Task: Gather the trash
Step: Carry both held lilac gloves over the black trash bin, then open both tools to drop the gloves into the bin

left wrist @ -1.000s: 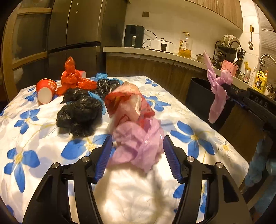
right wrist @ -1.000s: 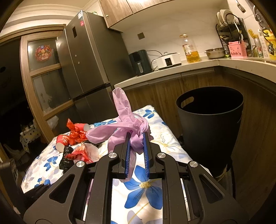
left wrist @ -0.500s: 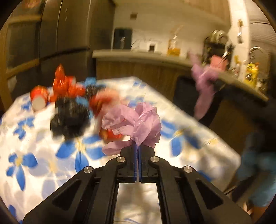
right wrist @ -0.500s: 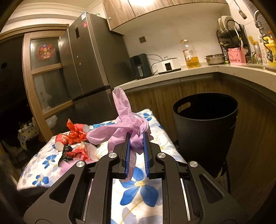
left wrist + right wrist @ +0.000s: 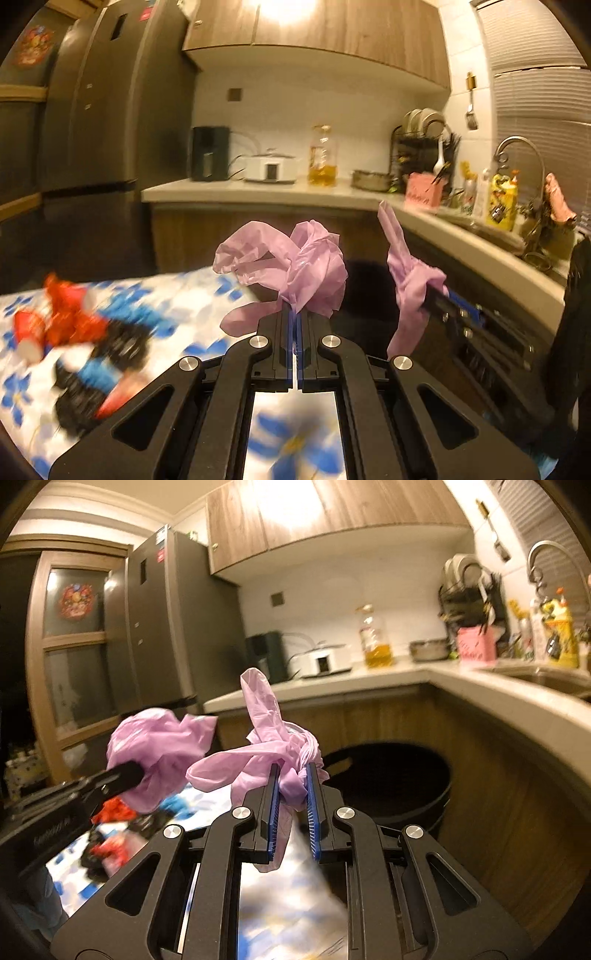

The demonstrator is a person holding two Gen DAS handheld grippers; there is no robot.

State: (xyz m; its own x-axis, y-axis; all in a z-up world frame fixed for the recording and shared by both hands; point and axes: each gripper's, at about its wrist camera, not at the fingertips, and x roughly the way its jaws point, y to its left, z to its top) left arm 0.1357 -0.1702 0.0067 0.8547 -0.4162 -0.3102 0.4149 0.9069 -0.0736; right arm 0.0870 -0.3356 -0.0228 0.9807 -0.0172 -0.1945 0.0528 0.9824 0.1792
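- A kitchen surface with a blue-flowered cloth carries blurred red and black trash.
- Left hand-held gripper clamps a crumpled pink bag, lifted above the surface.
- Right hand-held gripper pinches a second pink bag near the black bin.

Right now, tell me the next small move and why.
Probably carry the right gripper forward until it is over the black bin, then open. It is shut on a knotted pink bag, and the bin's open mouth lies just ahead. The left gripper, shut on a crumpled pink bag, can follow.
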